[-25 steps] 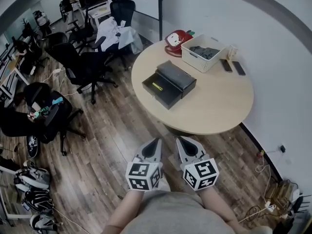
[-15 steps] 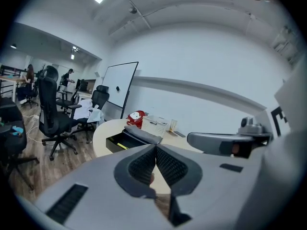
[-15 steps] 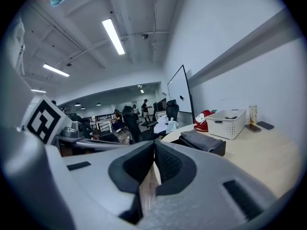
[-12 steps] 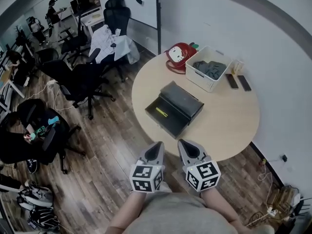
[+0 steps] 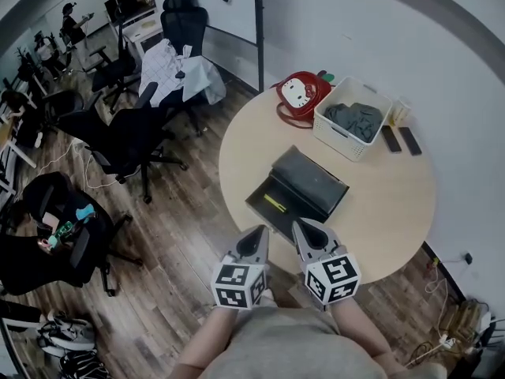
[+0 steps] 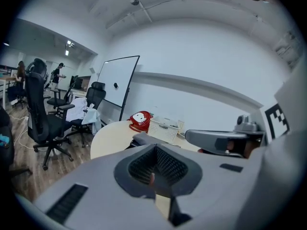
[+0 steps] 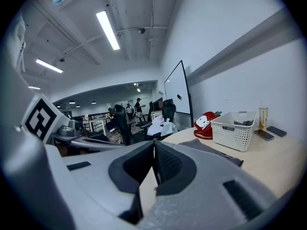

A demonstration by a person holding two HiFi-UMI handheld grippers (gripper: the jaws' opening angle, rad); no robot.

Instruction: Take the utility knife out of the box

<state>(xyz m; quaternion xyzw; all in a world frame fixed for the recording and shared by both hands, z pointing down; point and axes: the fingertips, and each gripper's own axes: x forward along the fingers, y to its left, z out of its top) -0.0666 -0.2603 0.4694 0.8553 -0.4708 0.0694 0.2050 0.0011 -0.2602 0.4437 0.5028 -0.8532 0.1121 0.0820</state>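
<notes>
Utility knife (image 5: 274,202) in box (image 5: 314,181); left claw (image 5: 257,233), right claw (image 5: 301,227) closed empty, parallel, pointing toward it.

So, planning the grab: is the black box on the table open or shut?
Open. In the head view the box shows its dark inside, with the yellow utility knife lying in it.

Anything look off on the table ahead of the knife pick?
Nothing stands out. The box sits open on the table with the yellow utility knife lying flat inside. The basket, red bag and two phones sit apart from it by the wall. Nothing is tipped or spilled.
</notes>
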